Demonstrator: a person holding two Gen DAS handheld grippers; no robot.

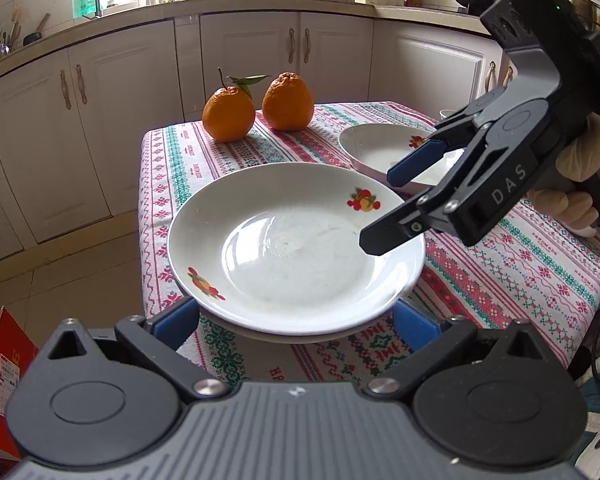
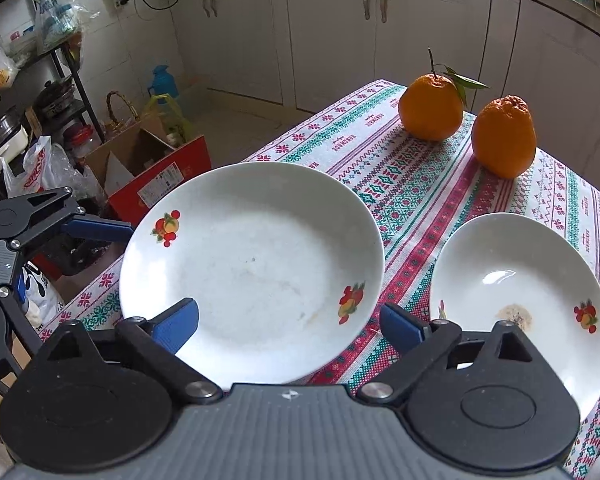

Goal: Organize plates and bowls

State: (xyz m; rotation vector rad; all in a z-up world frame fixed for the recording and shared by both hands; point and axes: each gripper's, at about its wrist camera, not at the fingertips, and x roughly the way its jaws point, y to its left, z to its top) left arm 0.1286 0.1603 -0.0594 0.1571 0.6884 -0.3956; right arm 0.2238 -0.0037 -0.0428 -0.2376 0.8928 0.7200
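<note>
Right gripper hangs wide open over the near rim of the big plate, gripping nothing. Left gripper sits spread at that plate's opposite edge, contact unclear. Smaller plate lies just beside, oranges beyond.

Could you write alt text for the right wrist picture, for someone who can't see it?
An open gripper hangs over a large white plate on a patterned tablecloth. A smaller plate sits right; two oranges behind.
</note>
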